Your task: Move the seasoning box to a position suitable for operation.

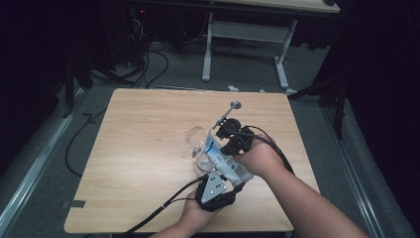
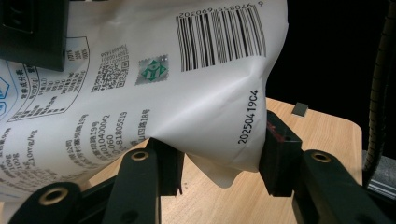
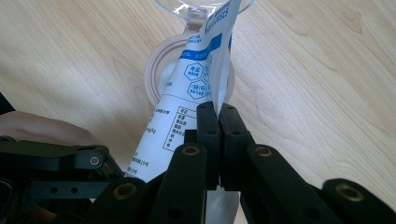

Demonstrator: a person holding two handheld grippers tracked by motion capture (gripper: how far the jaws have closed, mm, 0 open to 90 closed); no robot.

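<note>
A white pouch (image 1: 227,162) with blue print and a barcode hangs tilted above a clear stemmed glass (image 1: 197,140) near the table's middle. My left gripper (image 1: 216,174) comes from the near side and is shut on the pouch's bottom corner (image 2: 219,116), one pad on each side of it. My right gripper (image 1: 232,145) is shut on a thin side edge of the pouch (image 3: 198,88). In the right gripper view its jaws (image 3: 218,120) meet flat on that edge, and the pouch's upper end reaches to the glass's rim (image 3: 187,7) above its round foot (image 3: 156,70).
The wooden table (image 1: 143,129) has bare room on its left half. A strip of tape (image 1: 74,204) sits at its near left corner. Behind the table are a white desk frame (image 1: 245,34) and cables (image 1: 148,64) on the floor.
</note>
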